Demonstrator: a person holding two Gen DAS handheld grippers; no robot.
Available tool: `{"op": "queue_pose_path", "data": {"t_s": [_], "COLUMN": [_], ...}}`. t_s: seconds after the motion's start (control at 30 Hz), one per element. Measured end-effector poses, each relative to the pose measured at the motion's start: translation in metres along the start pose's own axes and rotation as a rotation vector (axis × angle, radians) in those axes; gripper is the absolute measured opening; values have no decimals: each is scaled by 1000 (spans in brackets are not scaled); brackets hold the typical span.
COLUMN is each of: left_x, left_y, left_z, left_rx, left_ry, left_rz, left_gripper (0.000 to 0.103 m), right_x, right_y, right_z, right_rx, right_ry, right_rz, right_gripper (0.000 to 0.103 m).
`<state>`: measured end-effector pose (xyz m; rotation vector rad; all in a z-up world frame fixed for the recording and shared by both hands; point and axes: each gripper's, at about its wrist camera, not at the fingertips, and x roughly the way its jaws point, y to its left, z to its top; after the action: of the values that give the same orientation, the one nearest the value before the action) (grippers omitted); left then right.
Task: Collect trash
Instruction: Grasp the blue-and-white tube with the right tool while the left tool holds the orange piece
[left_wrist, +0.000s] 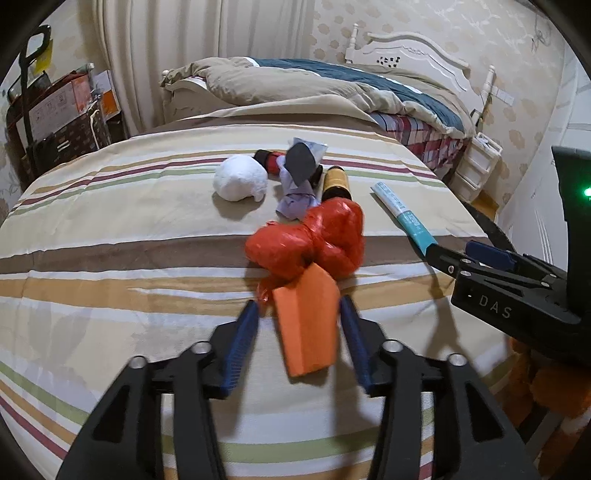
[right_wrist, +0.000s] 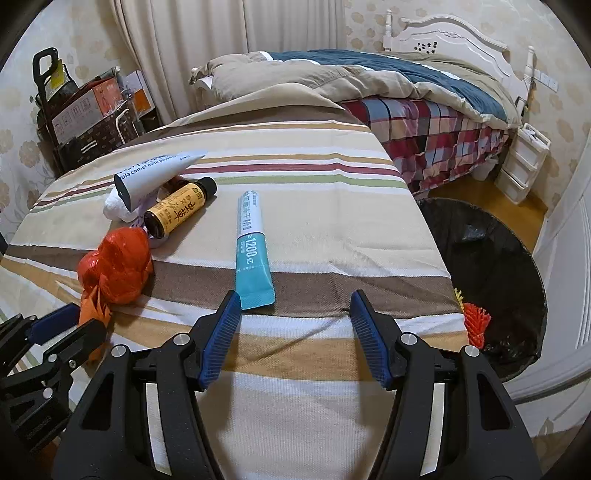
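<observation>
Our left claw (left_wrist: 301, 314) is standing partly apart around the orange paper piece (left_wrist: 306, 321), pads not pressing it, so we are judging it loose on the striped bed (left_wrist: 110, 229) against the red plastic bag (left_wrist: 310, 240). Our right claw (right_wrist: 291, 321) is gaping empty just short of the teal sachet (right_wrist: 251, 251). We are advising centring on the sachet's near end, closing firmly, then carrying it to the black-lined bin (right_wrist: 491, 258) beside the bed.

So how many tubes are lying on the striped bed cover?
2. A teal and white tube lies just ahead of the right gripper; a white tube rests on the trash pile further left. Others may be hidden beneath that pile.
</observation>
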<state>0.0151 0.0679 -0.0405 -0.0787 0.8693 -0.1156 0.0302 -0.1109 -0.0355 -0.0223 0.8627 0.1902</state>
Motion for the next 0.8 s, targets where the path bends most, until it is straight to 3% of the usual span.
{"op": "queue_pose_path", "data": {"t_s": [0.07, 0.43, 0.7, 0.8], "left_x": [-2, 1, -5, -7], "left_y": [1, 6, 2, 3], "left_z": [-1, -5, -14, -16], "left_rx": [-4, -13, 46, 49], "left_ry": [-7, 27, 25, 22], "left_rz": [3, 30, 34, 22], "left_gripper": [61, 63, 36, 33], "right_x": [0, -1, -2, -2], "right_y": [-1, -3, -4, -4], "right_z": [-1, -1, -1, -1], "right_rx": [3, 18, 18, 18], "right_ry": [1, -7, -8, -8], "right_rz": [1, 15, 15, 14], "right_gripper": [60, 60, 60, 60]}}
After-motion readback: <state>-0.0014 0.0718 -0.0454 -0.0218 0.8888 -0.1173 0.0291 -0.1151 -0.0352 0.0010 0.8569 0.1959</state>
